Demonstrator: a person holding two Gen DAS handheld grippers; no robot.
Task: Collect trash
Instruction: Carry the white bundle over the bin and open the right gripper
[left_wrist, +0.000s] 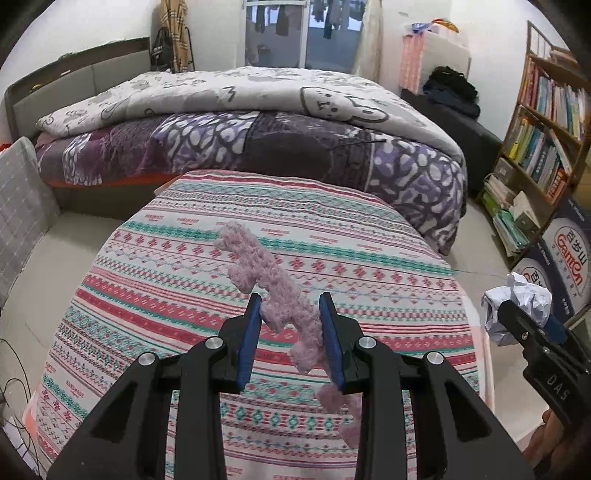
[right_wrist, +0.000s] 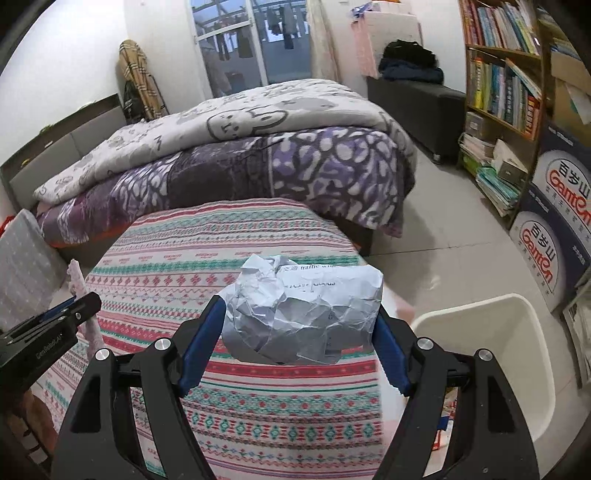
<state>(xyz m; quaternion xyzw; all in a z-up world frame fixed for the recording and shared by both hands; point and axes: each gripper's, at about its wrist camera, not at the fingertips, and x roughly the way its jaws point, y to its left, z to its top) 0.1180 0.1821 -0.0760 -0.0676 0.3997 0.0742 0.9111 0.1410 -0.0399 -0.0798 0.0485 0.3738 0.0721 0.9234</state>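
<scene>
Pink wool first: pinching a knitted strip (left_wrist: 255, 266) between the blue pads of the left gripper (left_wrist: 290, 297), jaws partly closed on its lower-middle part, one pad pressing the strip's edge and the other touching a side tab. Holding it, by the look of both views, off the striped tablecloth (right_wrist: 184, 266) rather than resting on it. Running its long axis diagonally: far end pointing up and away to the left, toward the bed; near end drooping back toward the camera, low and to the right.

Clamping, at the same time, a crumpled paper ball (right_wrist: 314, 295) in the right gripper (right_wrist: 300, 308), pads squeezing its two sides, printed face turned upward, above the right part of the cloth.

Judging the step: pick-up done for both pieces, carrying to the bin in hand. Sitting low on the floor just right of the table, the white bin (right_wrist: 476, 301), mouth open.

Calling next for swinging the right gripper rightward and down over that mouth before parting the pads; then bringing the left across the table, tipping the strip so its drooping end enters first, avoiding snagging the rim.
</scene>
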